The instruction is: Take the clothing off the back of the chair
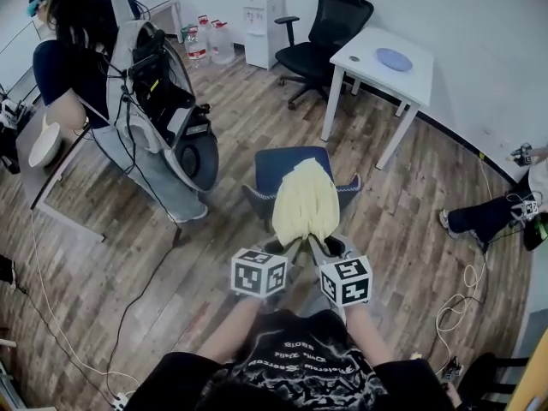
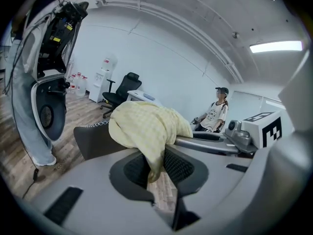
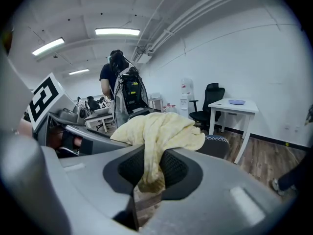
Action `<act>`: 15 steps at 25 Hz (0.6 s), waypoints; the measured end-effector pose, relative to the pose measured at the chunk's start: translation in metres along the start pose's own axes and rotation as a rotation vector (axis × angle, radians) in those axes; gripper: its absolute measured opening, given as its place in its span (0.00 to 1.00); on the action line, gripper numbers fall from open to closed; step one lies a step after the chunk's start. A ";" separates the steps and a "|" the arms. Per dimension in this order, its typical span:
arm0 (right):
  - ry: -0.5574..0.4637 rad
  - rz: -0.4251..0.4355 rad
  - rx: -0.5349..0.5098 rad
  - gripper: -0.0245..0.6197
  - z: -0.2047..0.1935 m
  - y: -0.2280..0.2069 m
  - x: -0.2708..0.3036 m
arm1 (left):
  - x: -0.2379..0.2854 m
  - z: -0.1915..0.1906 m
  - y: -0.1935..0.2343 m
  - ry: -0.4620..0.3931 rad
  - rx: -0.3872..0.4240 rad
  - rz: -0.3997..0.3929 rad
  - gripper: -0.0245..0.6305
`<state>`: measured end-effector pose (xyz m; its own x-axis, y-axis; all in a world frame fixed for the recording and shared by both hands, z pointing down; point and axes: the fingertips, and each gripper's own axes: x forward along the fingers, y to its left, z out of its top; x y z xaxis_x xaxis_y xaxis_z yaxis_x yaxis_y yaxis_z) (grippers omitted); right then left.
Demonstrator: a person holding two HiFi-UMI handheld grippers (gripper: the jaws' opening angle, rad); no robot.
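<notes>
A pale yellow garment (image 1: 305, 200) hangs over the blue chair (image 1: 276, 168), bunched toward me. My left gripper (image 1: 291, 248) is shut on its near edge; in the left gripper view the yellow garment (image 2: 146, 126) runs down between the dark pads, with the left gripper (image 2: 155, 168) pinching a fold. My right gripper (image 1: 324, 247) is shut on the same edge just to the right. In the right gripper view the yellow garment (image 3: 159, 131) is clamped by the right gripper (image 3: 149, 173). The two grippers sit side by side, close together, with the chair's dark back (image 3: 217, 147) just beyond.
A person (image 1: 81, 50) stands at the left beside a bulky grey machine (image 1: 171, 118). A white table (image 1: 384, 62) and a black office chair (image 1: 321, 37) stand at the back. Another person's legs (image 1: 484, 212) reach in from the right. Cables (image 1: 462, 302) trail over the wood floor.
</notes>
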<state>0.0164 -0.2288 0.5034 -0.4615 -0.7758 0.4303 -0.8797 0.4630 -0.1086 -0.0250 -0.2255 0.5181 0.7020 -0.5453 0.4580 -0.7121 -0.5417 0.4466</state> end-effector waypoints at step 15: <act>-0.036 -0.015 -0.004 0.15 -0.013 0.019 -0.041 | -0.027 -0.023 -0.032 -0.048 -0.034 -0.075 0.14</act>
<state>0.0201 -0.1828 0.4949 -0.4518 -0.7976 0.3996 -0.8862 0.4527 -0.0985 -0.0215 -0.1788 0.5090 0.7523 -0.5343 0.3855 -0.6567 -0.5607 0.5044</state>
